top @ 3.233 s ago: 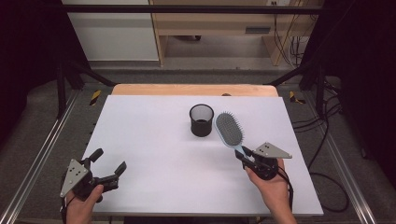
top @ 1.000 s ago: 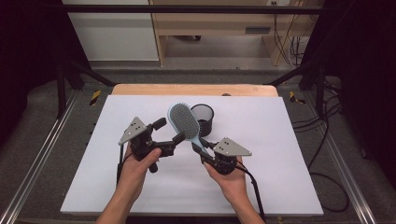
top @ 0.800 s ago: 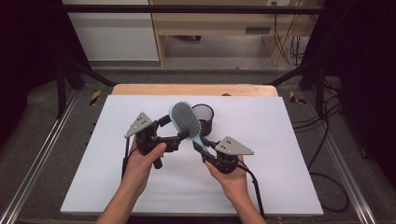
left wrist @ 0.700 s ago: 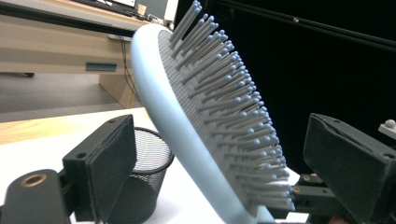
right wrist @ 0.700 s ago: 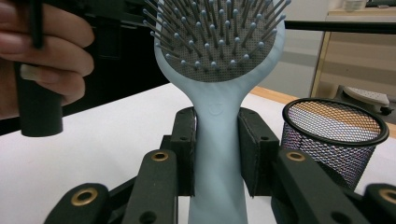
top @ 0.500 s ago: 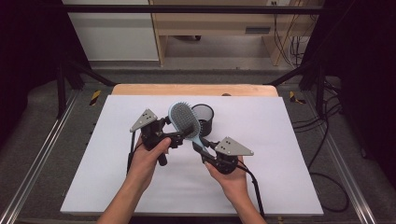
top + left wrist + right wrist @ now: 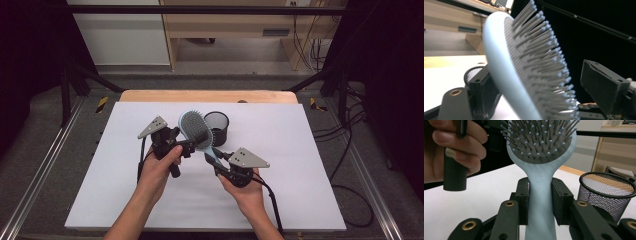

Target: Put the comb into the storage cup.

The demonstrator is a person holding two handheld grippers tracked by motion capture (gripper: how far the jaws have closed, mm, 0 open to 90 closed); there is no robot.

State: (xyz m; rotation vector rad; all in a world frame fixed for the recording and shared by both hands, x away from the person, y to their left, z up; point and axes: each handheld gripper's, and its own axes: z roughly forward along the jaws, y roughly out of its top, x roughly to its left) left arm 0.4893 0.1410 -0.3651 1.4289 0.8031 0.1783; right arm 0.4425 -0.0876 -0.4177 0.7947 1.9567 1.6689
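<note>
A pale blue hairbrush (image 7: 192, 125) is held up above the white table (image 7: 300, 150), head up and bristles toward the person. My right gripper (image 7: 215, 159) is shut on its handle; in the right gripper view the handle (image 7: 540, 202) sits clamped between both pads of the right gripper (image 7: 540, 192). My left gripper (image 7: 196, 140) is open, its jaws standing on either side of the brush head. In the left gripper view of the left gripper (image 7: 539, 75), the brush head (image 7: 506, 75) lies against the left pad (image 7: 482, 92), while the right pad (image 7: 604, 87) stands off the bristle tips.
A black mesh cup (image 7: 218, 127) stands upright just behind the brush, near the table's middle; the cup (image 7: 606, 192) is right of the handle in the right gripper view. A wooden strip (image 7: 210, 96) runs along the far edge. Metal rails flank the table.
The right gripper has lifted the brush off the table beside the cup. The left gripper came in from the near left corner and over the last second edged right around the brush head.
</note>
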